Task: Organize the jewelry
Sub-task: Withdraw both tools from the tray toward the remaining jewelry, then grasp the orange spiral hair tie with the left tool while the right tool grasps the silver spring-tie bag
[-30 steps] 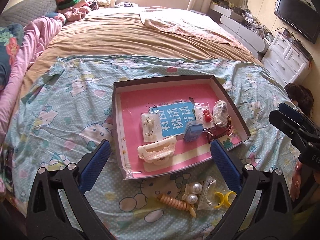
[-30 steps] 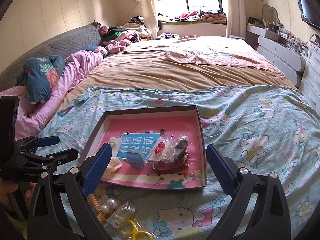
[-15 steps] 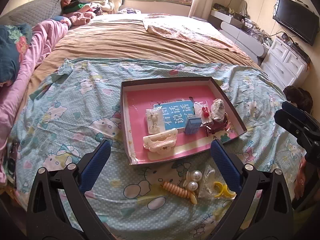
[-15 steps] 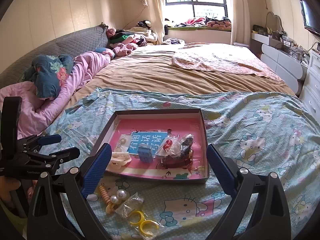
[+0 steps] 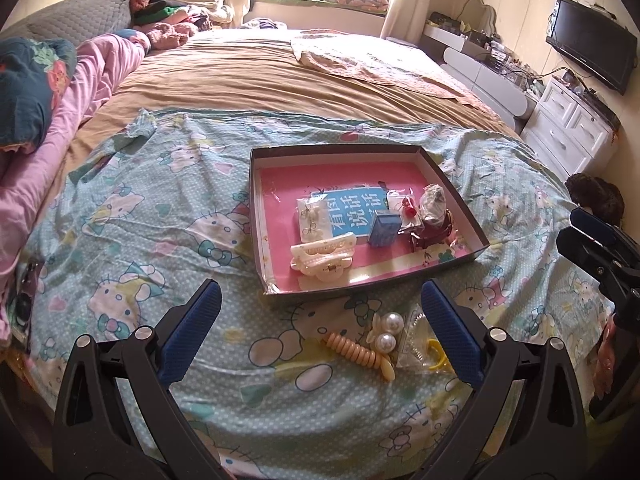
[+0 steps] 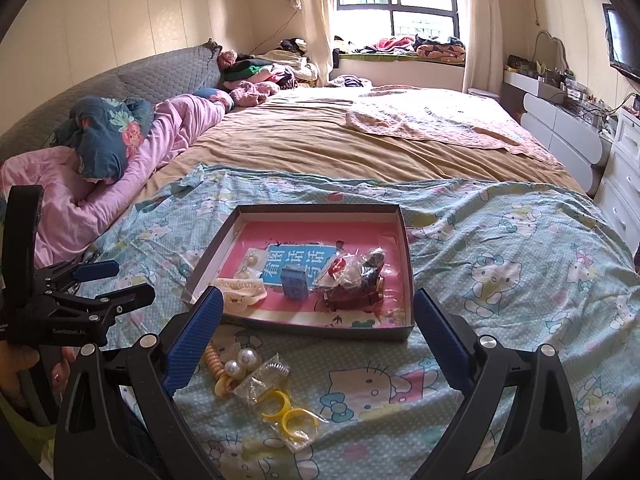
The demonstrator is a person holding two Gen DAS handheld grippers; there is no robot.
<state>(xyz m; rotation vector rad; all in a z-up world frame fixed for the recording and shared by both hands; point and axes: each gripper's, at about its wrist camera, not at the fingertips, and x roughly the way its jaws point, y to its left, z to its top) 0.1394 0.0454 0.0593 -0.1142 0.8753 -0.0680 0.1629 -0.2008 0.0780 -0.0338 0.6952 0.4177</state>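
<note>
Left tongs (image 5: 320,322) and right tongs (image 6: 318,322) both wide, empty, hovering over bed short of box (image 5: 456,190). Box already holds hair claw (image 5: 323,258), bagged pieces. Left outside, just before box's near wall: pearl clip (image 5: 386,334), beaded clip (image 5: 358,354), bagged yellow rings (image 6: 288,410).

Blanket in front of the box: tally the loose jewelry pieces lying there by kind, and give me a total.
Big pearls: 2
Yellow rings: 2
Beige ridged hairpiece: 1
Clear packet with a silvery coil: 1
Total: 6
</note>
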